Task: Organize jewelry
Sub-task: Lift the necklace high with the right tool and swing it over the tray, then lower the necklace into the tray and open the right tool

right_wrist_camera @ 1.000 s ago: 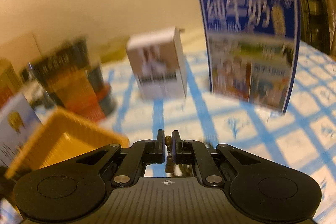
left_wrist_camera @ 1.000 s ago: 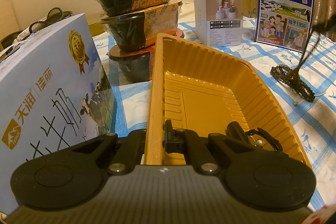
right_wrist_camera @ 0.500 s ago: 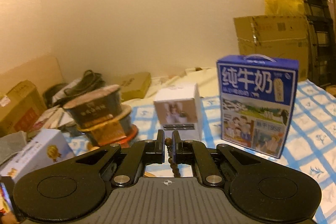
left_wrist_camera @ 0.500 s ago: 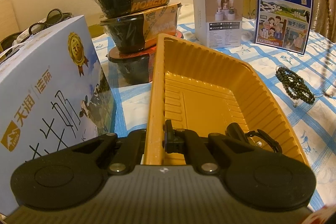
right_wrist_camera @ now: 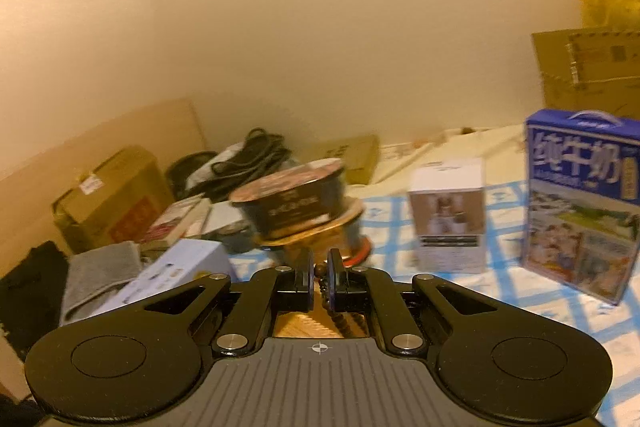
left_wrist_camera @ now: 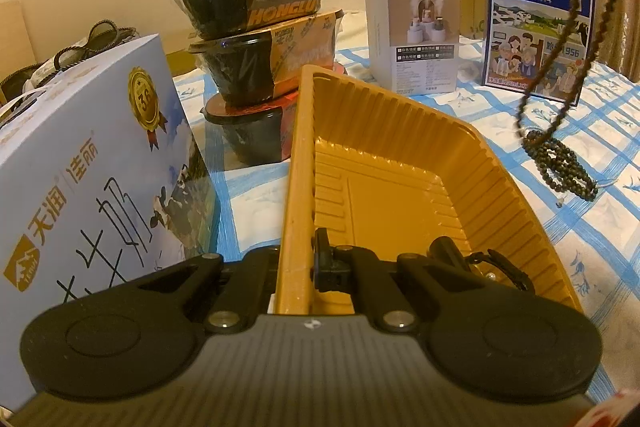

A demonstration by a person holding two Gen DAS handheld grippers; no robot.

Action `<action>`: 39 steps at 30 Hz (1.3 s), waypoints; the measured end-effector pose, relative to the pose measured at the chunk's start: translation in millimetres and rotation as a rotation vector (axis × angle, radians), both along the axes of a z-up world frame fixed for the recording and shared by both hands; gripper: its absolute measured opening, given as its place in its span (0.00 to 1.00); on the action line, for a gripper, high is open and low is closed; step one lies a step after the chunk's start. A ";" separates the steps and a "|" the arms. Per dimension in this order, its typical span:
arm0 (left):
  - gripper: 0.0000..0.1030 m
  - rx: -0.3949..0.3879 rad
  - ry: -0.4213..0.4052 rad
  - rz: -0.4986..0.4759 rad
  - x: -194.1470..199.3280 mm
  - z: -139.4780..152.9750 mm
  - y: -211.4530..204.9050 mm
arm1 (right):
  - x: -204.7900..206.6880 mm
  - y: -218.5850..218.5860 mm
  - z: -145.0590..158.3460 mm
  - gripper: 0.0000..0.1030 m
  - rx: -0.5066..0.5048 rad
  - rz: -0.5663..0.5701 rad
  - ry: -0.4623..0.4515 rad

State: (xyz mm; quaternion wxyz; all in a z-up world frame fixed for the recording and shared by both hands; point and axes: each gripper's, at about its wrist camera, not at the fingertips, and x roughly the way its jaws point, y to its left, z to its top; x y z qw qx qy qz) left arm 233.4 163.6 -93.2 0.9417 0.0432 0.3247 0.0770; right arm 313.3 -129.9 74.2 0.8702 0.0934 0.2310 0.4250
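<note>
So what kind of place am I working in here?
Probably a lived-in home room, not a lab: a blue-checked tablecloth carrying stacked instant-meal bowls and a milk carton, with cardboard boxes piled against the wall.

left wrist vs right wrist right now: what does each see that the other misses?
Left wrist only: the left tool clamped on the orange tray rim, a coiled bead bracelet on the checked cloth, and the bead strand dangling from above.

Right wrist only: the right tool pinching that strand at its top, plus floor clutter and a taped carton on the left.

Both: the stacked bowls, white box and blue milk carton.
</note>
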 end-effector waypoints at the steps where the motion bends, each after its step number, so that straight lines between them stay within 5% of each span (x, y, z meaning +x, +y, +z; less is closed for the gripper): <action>1: 0.03 0.000 -0.001 0.000 -0.1 0.1 -0.1 | -0.3 6.3 -1.5 0.06 0.005 0.014 0.007; 15: 0.03 -0.004 -0.005 -0.001 1.3 0.0 0.0 | -16.0 78.8 -21.0 0.06 0.063 0.195 0.075; 28: 0.03 -0.009 -0.008 0.001 -0.2 0.5 -0.5 | 5.2 101.5 -120.6 0.06 -0.086 0.121 0.312; 39: 0.03 -0.011 -0.008 0.004 -0.3 0.0 -0.4 | -6.5 115.5 -161.2 0.08 -0.182 0.109 0.374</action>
